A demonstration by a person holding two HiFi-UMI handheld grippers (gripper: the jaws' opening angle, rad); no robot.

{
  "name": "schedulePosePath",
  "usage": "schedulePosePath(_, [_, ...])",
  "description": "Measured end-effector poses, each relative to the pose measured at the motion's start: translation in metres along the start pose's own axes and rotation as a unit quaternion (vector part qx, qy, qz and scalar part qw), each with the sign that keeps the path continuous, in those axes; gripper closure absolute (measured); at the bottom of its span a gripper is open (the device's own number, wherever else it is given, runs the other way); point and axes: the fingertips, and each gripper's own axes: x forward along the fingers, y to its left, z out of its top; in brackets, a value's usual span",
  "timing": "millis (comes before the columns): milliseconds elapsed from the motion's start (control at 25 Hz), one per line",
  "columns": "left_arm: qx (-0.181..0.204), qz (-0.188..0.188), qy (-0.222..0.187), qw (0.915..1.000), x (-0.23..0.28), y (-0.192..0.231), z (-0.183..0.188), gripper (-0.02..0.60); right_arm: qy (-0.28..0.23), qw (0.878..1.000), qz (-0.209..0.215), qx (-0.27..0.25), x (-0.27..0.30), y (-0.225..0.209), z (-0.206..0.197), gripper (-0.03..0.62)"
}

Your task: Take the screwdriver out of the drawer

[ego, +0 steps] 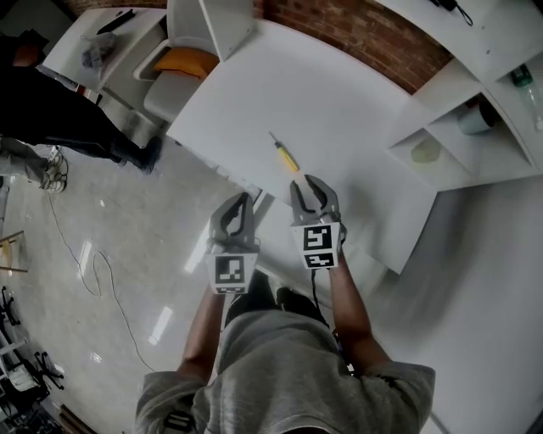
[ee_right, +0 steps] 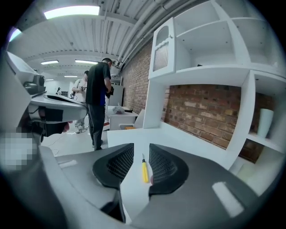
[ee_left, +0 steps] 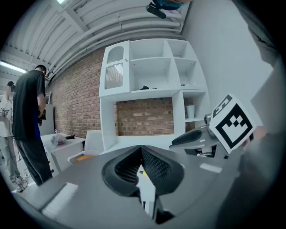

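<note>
One screwdriver [ego: 285,158] is seen lying flat on the smooth white table [ego: 356,102], just ahead of the right gripper [ego: 311,188], in line with the gap between its jaws and clear of them. Those jaws are held apart, gripping nothing. The left gripper [ego: 244,202], beside it, is closed tip to tip. Two grippers are counted, each fitted with dark gridded pads. The screwdriver's handle is yellow and its shaft is thin.

I see a red brick wall [ee_right: 201,112] behind a white shelving unit [ee_left: 152,71], whose open compartments rise over a white table [ego: 339,110]. The floor [ego: 127,254] is glossy pale grey, with a thin cable [ego: 102,271] looping across it. Strip lights [ee_right: 71,11] glow on the ribbed ceiling [ee_right: 103,40]
</note>
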Motion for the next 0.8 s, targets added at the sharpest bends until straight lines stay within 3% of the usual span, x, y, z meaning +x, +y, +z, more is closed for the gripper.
schedulePosePath(240, [0.002,0.014,-0.022,0.9997,-0.032,-0.019,0.015,0.569,-0.031,0.999,0.001,0.028,-0.049,0.003,0.006,0.518])
schedulePosePath(800, [-0.002,0.029,-0.034,0.9990,-0.098,-0.053,0.018,0.569,-0.065,0.998,0.003,0.022,-0.132,0.030,-0.005,0.589])
